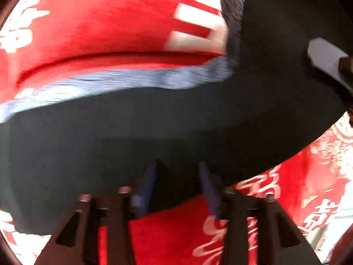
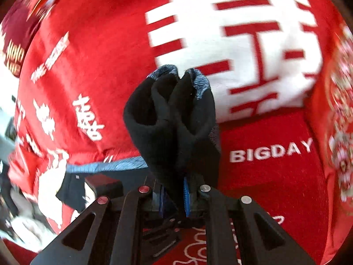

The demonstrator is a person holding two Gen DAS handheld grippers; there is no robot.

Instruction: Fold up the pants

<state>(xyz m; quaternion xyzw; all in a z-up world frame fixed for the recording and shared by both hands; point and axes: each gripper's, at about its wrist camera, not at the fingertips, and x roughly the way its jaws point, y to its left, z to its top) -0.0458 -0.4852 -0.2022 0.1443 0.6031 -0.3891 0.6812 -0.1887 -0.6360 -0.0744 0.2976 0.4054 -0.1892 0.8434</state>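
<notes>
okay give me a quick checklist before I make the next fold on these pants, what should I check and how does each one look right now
1. Right gripper grip on the pants: ok, jaws shut on a bunched wad of black fabric.
2. Left gripper grip: cannot tell, fabric lies between its fingers but the jaws show a gap.
3. Fabric flat between the grippers: not ok, it is bunched at the right gripper.
4. Blue waistband edge visible for lining up: ok, seen in the left wrist view.
5. Red cloth underneath bare where the fold would land: ok in the right wrist view.
6. Image sharpness: not ok, both views are motion-blurred.
</notes>
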